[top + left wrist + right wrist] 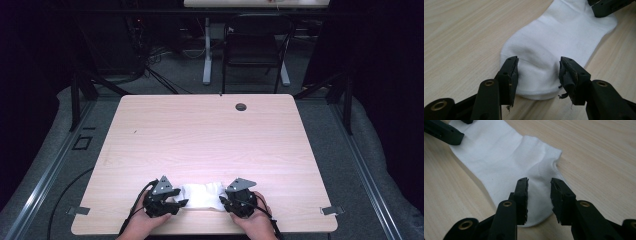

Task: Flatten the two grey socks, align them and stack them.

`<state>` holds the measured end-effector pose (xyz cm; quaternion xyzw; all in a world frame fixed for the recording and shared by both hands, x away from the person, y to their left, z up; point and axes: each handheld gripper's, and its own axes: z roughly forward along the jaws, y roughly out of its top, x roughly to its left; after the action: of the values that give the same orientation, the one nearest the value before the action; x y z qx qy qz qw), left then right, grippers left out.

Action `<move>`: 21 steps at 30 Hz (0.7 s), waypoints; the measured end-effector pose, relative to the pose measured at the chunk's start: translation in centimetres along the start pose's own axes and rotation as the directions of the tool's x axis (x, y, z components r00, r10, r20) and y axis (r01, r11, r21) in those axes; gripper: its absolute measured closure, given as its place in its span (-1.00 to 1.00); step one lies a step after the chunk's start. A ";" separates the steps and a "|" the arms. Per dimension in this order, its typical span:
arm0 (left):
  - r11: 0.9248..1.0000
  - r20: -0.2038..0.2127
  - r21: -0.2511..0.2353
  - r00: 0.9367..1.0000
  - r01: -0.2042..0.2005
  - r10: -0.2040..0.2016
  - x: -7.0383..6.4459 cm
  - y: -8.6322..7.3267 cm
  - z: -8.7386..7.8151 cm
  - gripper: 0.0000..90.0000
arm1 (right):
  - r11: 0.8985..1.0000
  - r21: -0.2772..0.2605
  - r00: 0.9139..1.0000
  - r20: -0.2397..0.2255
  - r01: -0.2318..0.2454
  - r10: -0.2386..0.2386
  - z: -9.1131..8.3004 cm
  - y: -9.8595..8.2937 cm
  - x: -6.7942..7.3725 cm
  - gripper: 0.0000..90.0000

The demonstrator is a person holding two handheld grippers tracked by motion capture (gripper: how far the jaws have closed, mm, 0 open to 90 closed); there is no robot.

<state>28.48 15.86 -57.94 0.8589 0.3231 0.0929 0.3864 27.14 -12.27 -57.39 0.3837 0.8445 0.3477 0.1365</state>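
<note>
Pale wood-grain table [210, 135] in a dim room, with a white sock [202, 195] laid flat near its front edge between two hand-held grippers.

The left gripper [179, 202] and the right gripper [223, 201] face each other across the sock, one at each end, an arrangement that suits taking both ends at once. In the left gripper view the jaws stand wide apart, straddling the rounded end of the sock [554, 47] without pinching it. In the right gripper view the jaws stand narrower yet still parted, poised over the other end [506, 165]; nothing is clamped. The sock lies slightly wrinkled, apparently awaiting a grasp.
</note>
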 end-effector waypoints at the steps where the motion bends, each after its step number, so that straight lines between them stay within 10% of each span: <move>1: 1.000 -0.003 -0.003 1.000 -0.004 0.004 0.1 0.0 0.0 0.10 | 1.000 -0.002 1.000 0.003 -0.001 0.001 0.1 0.1 -0.1 0.49; 21: 0.997 -0.015 -0.049 0.998 0.059 -0.060 2.2 0.8 1.1 0.10 | 0.998 -0.032 0.999 0.009 -0.051 0.051 1.5 1.4 -1.9 0.49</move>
<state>30.98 16.20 -58.27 0.8384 0.3494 0.0965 0.4070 29.94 -12.35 -57.61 0.4045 0.8282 0.3626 0.1378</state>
